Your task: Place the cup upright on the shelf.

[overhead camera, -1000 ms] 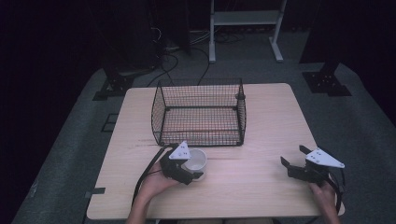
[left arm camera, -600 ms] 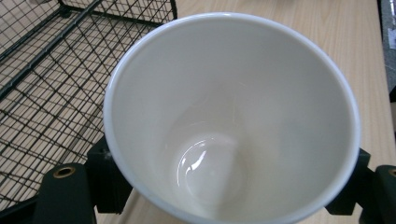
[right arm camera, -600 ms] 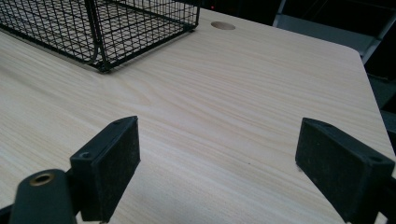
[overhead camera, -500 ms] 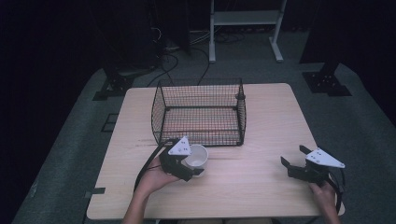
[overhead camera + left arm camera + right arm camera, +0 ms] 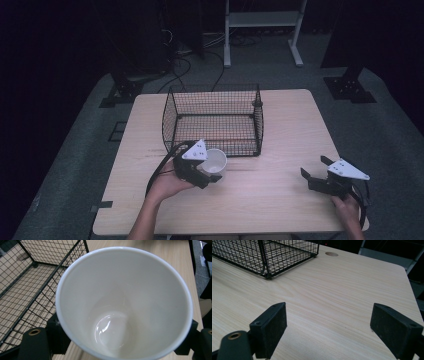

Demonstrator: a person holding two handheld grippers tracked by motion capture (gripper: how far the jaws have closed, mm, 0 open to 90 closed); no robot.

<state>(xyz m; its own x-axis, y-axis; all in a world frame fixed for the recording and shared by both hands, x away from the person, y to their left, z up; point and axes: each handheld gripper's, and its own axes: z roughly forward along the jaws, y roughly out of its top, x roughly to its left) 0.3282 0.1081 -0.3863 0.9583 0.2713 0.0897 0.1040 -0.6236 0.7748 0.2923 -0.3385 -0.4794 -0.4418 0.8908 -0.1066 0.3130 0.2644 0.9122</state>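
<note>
Cup [image 5: 124, 302] clamped in left gripper [image 5: 206, 172] | beside basket [image 5: 215, 120]

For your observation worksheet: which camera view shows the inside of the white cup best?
The left gripper view: it looks straight into the white cup, showing its glossy, empty bottom. The high view shows the cup small, beside the wire basket.

Your right gripper [image 5: 329, 327] sits low over the bare wooden table [image 5: 342, 290], jaws spread wide apart with nothing between them. Black wire basket [image 5: 267, 252] stands upper left, well apart from the jaws. A round hole [image 5: 331, 254] marks the tabletop near the basket's corner.
</note>
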